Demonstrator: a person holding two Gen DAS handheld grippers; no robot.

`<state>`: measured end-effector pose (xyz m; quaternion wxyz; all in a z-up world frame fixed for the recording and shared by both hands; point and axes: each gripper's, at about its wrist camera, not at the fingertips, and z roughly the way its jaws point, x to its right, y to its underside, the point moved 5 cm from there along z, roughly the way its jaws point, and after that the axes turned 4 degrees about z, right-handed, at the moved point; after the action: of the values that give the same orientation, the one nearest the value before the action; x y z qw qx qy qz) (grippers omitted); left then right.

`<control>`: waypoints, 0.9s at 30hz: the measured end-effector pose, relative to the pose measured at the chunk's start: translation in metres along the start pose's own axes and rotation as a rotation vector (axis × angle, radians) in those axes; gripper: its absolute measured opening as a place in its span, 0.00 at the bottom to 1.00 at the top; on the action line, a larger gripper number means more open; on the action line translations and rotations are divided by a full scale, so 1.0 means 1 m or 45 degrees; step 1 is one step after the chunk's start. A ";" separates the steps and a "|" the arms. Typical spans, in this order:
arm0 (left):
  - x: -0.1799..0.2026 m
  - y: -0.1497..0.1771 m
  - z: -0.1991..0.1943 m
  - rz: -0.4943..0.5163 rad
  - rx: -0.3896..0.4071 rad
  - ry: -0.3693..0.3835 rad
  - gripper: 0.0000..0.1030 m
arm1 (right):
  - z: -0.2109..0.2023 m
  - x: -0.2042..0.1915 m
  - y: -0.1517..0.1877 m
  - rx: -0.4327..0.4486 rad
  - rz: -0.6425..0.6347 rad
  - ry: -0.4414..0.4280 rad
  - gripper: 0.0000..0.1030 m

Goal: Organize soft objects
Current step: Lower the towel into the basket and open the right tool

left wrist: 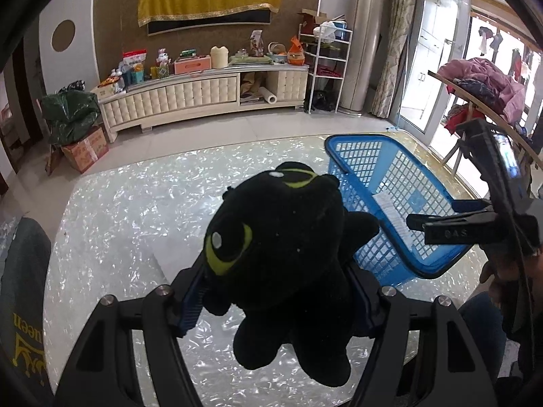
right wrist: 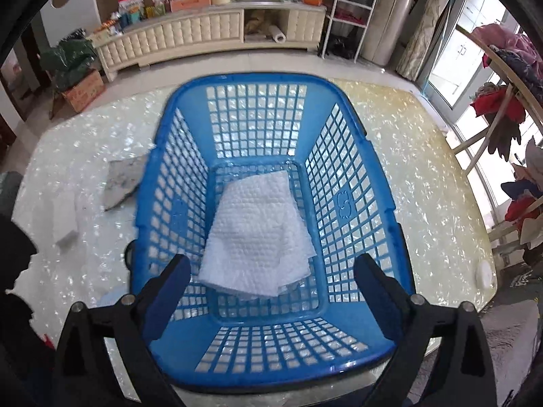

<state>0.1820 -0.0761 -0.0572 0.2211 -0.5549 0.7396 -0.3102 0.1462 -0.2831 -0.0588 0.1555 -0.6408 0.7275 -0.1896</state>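
Left tongs: clamped on black plush toy, held off the counter for binning.
Right tongs: wide open, empty; white cloth lies in the blue basket below.

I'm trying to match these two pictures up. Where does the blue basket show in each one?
Left wrist view: the basket sits right of centre on the table, behind the black plush gripped in the left gripper.
Right wrist view: the basket fills the centre, a white cloth inside it, seen between the open right gripper's fingers.
Shared landmark: the cream cabinet along the back wall.
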 end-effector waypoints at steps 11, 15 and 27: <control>0.037 -0.009 0.010 0.070 -0.024 0.028 0.66 | -0.025 0.013 0.012 0.162 0.027 -0.094 1.00; 0.049 -0.014 0.014 0.106 -0.033 0.025 0.66 | -0.027 0.016 0.017 0.192 0.045 -0.122 1.00; 0.079 -0.037 0.018 0.176 -0.015 0.027 0.66 | -0.034 0.037 0.025 0.234 0.095 -0.160 1.00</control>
<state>0.1963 -0.1629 -0.0421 0.2307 -0.5004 0.7803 -0.2957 0.1032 -0.3141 -0.0403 0.2657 -0.6070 0.7191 -0.2093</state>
